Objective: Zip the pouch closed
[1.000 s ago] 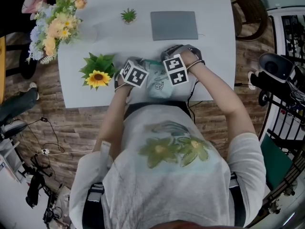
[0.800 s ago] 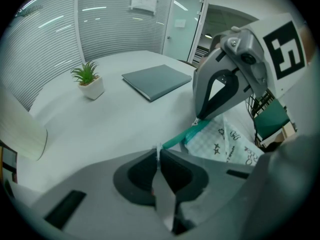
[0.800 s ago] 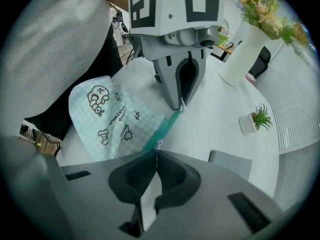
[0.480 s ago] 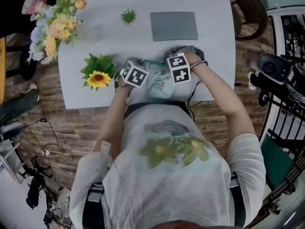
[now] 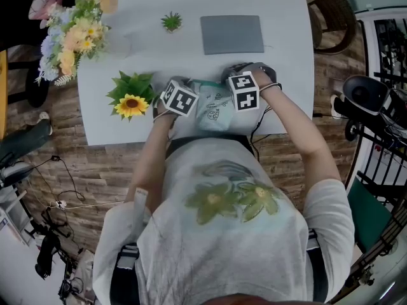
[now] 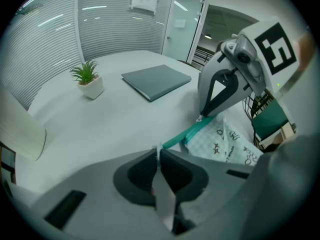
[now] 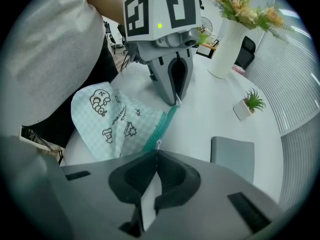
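Pouch (image 5: 213, 110), head view: pale checked fabric with small printed drawings; lies on the white table (image 5: 280, 75) by its near edge, between the two grippers.
Left gripper (image 5: 189, 86), head view: at the pouch's left end, marker cube up, pointing steeply down.
Right gripper (image 5: 234, 78), head view: at the pouch's right end, also pointing steeply down, close to the left one.
Other items, head view: gray pad (image 5: 232, 33) beyond the pouch; small potted plant (image 5: 172, 21) left of the pad; sunflower (image 5: 130, 105) just left of the left gripper; bouquet (image 5: 76, 30) at the far left corner.
Left jaws, left gripper view: clenched on the end of the teal zipper strip (image 6: 185, 134); a sliver of white shows between the tips.
Strip, left gripper view: runs from these jaws straight to the right gripper's tips; the pouch body lies to the right of it.
Right jaws, right gripper view: pressed together on the small metal zipper pull (image 7: 157, 144) at the near end of the strip.
Pouch, right gripper view: spreads left of the strip toward the person's shirt; the left gripper stands opposite, tips down on the strip's far end.
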Available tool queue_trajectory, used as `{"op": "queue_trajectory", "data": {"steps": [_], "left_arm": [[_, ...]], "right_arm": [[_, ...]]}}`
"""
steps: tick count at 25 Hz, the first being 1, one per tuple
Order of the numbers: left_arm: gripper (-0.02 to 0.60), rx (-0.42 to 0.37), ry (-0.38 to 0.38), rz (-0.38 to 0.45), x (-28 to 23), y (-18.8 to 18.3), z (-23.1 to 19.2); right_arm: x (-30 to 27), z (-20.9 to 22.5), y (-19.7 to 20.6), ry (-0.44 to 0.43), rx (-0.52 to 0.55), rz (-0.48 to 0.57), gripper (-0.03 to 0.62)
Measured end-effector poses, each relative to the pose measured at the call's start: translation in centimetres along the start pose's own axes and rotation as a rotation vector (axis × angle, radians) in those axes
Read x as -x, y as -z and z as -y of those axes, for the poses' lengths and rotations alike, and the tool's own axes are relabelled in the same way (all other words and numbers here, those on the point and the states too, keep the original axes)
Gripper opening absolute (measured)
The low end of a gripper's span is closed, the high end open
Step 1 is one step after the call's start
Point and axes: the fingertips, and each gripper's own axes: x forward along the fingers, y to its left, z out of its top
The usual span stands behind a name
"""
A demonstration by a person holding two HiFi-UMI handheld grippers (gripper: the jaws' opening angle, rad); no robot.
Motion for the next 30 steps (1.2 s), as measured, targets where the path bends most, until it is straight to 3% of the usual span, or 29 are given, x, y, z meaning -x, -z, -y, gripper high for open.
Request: {"op": "queue_trajectory", "data": {"steps": [30], "left_arm": [[0.028, -0.007, -0.004, 0.003, -0.1, 0.1, 0.0]], "right_arm": [[0.3, -0.6, 1.8, -0.001, -0.129, 0.012, 0.018]]}}
